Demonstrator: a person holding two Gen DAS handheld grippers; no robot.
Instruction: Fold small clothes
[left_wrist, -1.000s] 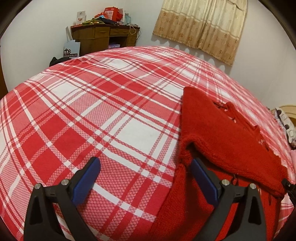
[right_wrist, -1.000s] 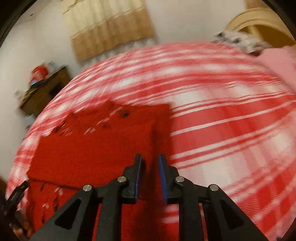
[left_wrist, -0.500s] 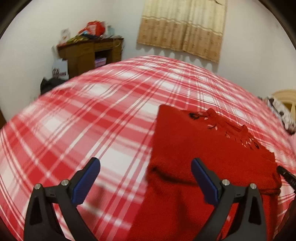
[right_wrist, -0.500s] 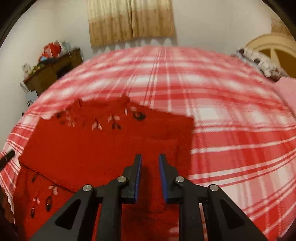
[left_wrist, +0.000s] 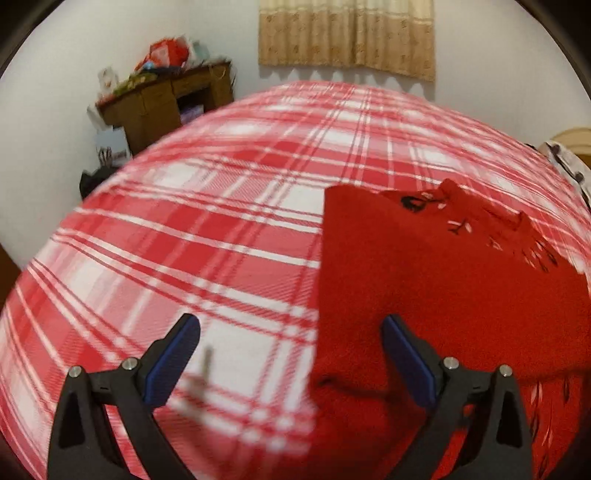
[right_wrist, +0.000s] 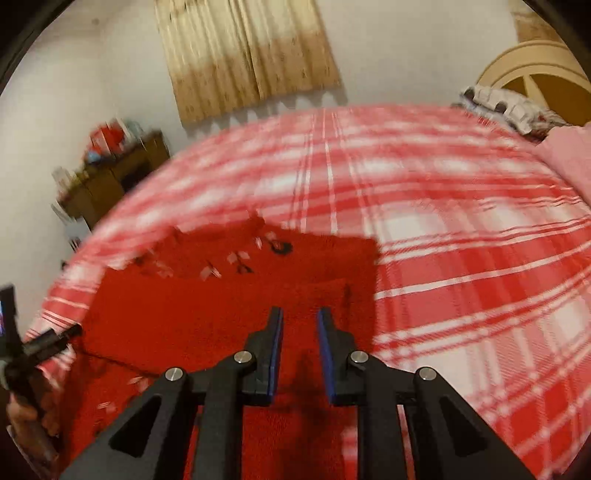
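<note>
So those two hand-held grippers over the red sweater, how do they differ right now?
The left hand-held gripper has its fingers spread wide; the right hand-held gripper has them close together with a narrow gap. The left straddles the red sweater's edge, half over the plaid bedspread; the right sits fully over sweater. Both are black with blue pads, gripping nothing.

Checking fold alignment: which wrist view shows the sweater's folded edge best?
The right wrist view: the sweater sits centred, and the folded edge runs across it ahead of the right gripper, though blurred. The left wrist view shows the sweater only at the right, cut by the frame, beside the open left gripper.
</note>
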